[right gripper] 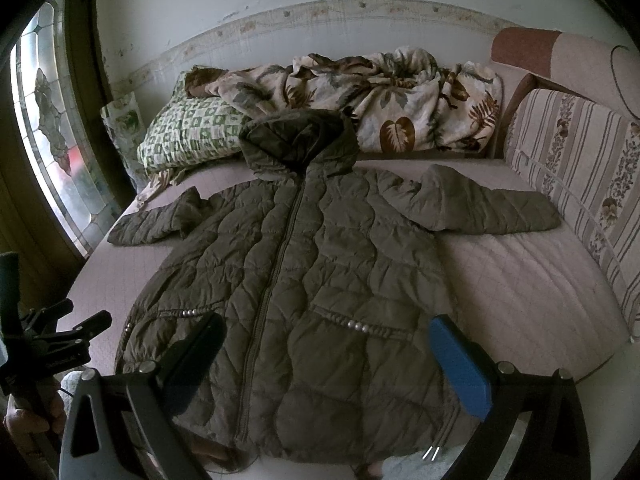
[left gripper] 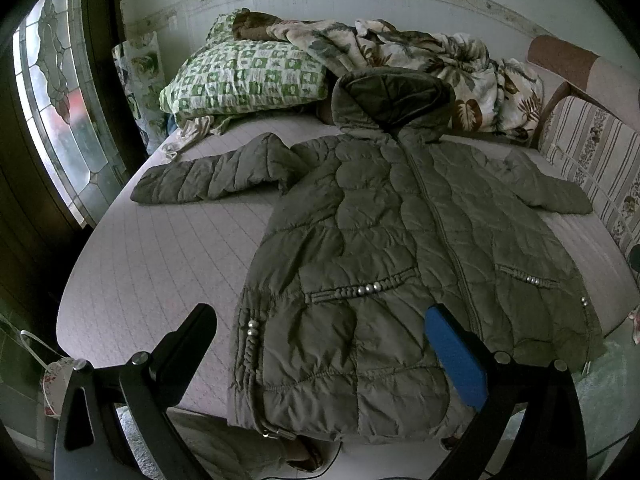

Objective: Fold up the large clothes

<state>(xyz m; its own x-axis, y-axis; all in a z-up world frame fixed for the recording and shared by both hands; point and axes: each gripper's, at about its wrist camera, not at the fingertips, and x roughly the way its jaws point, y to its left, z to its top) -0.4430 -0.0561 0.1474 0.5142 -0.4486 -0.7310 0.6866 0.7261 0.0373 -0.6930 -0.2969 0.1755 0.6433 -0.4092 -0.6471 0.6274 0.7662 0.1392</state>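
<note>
Olive quilted coat spread flat on the bed, both grippers hovering above its hem with fingers apart.

The coat (left gripper: 400,248) lies face up on the bed (left gripper: 160,248), zipped, hood (left gripper: 392,96) toward the wall, both sleeves stretched out to the sides. Behind the hood sit a green checked pillow (left gripper: 244,76) and a crumpled leaf-print blanket (left gripper: 440,60). The left gripper (left gripper: 320,332) hangs over the lower hem, holding nothing. The right gripper (right gripper: 328,344) hangs likewise over the hem, also holding nothing. A striped sofa cushion (right gripper: 580,160) lines the bed's right side.
</note>
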